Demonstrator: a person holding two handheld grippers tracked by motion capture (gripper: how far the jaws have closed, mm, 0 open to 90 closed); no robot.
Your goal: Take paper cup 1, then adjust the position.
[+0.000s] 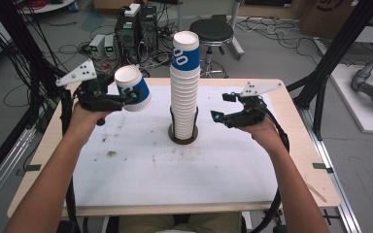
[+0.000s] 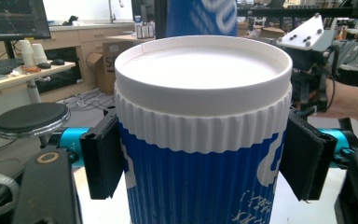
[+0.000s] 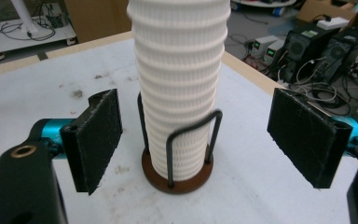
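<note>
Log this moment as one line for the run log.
left gripper: shut on cup | right gripper: open, beside cup stack | holder: on table

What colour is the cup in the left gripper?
The paper cup is blue with white lettering, a ribbed sleeve and a white base band; the left gripper view shows it best.

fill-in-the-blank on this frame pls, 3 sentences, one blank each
1. The left tool is shut on a single ____.
2. The cup stack stands in a wire ____ on a round base.
3. The right tool has its jaws ____, apart from the stack.

Missing words: cup; holder; open
</note>
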